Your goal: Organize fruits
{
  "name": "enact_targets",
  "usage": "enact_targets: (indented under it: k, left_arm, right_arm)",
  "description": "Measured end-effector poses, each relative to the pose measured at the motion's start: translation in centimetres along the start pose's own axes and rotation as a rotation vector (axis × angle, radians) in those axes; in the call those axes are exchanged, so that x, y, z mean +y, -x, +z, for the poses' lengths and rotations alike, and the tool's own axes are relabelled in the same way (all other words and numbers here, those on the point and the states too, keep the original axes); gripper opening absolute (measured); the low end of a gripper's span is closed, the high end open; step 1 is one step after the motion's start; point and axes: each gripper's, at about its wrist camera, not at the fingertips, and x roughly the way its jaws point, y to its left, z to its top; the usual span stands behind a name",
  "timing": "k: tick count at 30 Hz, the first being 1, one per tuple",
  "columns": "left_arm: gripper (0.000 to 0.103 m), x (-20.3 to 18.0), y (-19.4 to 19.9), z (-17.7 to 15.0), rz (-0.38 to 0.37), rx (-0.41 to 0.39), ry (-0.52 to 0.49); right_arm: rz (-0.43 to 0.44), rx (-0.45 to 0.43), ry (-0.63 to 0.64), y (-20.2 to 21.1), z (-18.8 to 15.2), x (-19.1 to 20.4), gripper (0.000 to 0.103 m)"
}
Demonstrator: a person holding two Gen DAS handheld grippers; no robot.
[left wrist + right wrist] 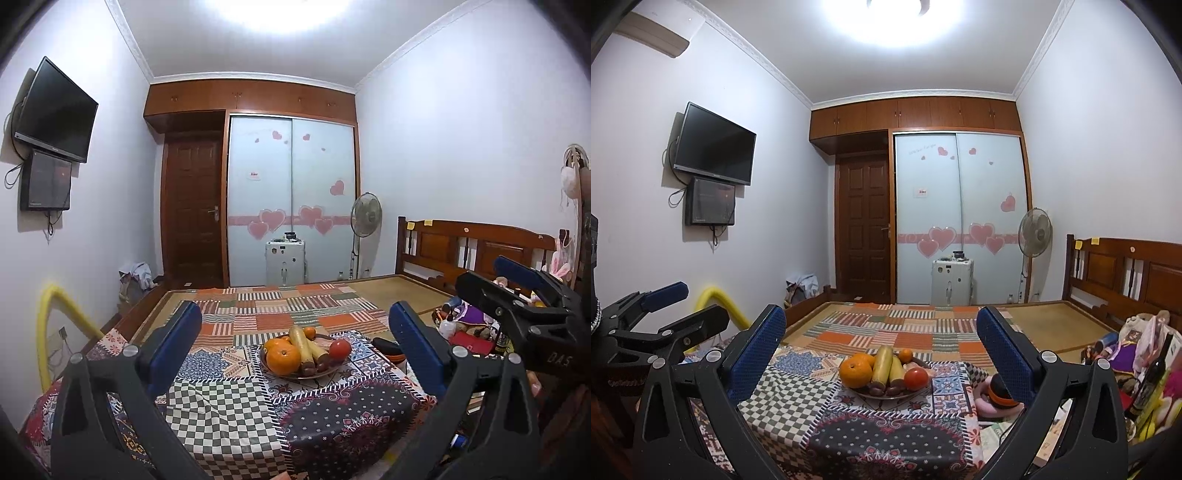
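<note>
A shallow plate (312,376) of fruit sits on a small table covered with patterned cloths. It holds a big orange (283,357), smaller oranges, two pale yellow bananas (303,344), a red tomato (340,348) and some dark small fruits. The plate also shows in the right wrist view (886,394). My left gripper (295,350) is open and empty, with the plate beyond its blue fingertips. My right gripper (882,354) is open and empty, facing the same plate from a little further right. Each gripper appears at the edge of the other's view.
A bed with a patchwork cover (295,306) lies behind the table. Toys, bottles and bags (1141,354) pile up on the right. A black and orange object (997,397) lies just right of the table. A yellow tube (59,317) stands on the left.
</note>
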Motion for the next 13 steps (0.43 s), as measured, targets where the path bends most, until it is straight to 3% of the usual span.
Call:
enact_targets:
  k: [13]
  left_arm:
    - [0.103, 0.39, 0.04, 0.05, -0.002, 0.008, 0.016]
  right_arm:
    - [-0.005, 0.004, -0.001, -0.31, 0.09, -0.15, 0.103]
